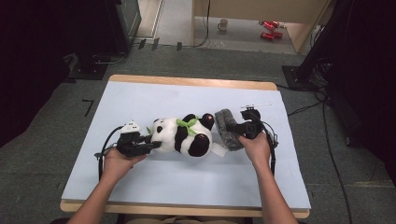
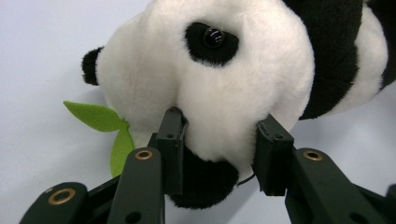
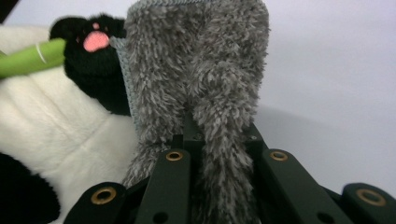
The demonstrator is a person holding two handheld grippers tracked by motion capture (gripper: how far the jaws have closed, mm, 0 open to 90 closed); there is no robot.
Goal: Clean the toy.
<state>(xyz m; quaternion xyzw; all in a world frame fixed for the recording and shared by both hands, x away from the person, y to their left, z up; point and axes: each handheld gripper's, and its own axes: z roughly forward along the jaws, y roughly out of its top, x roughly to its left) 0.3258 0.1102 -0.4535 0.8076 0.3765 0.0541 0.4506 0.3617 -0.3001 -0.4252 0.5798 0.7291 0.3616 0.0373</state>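
Left gripper (image 2: 219,140) pinches the plush panda (image 1: 180,135) by its snout, right gripper (image 3: 219,140) clamps grey fluffy cloth (image 3: 201,74); next likely wiping the panda's belly.

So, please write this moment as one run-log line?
left gripper: shut on panda plush muzzle | right gripper: shut on grey fluffy cloth | cloth beside panda's foot | panda lying on table

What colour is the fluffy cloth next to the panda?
Grey; the cloth shows best in the right gripper view.
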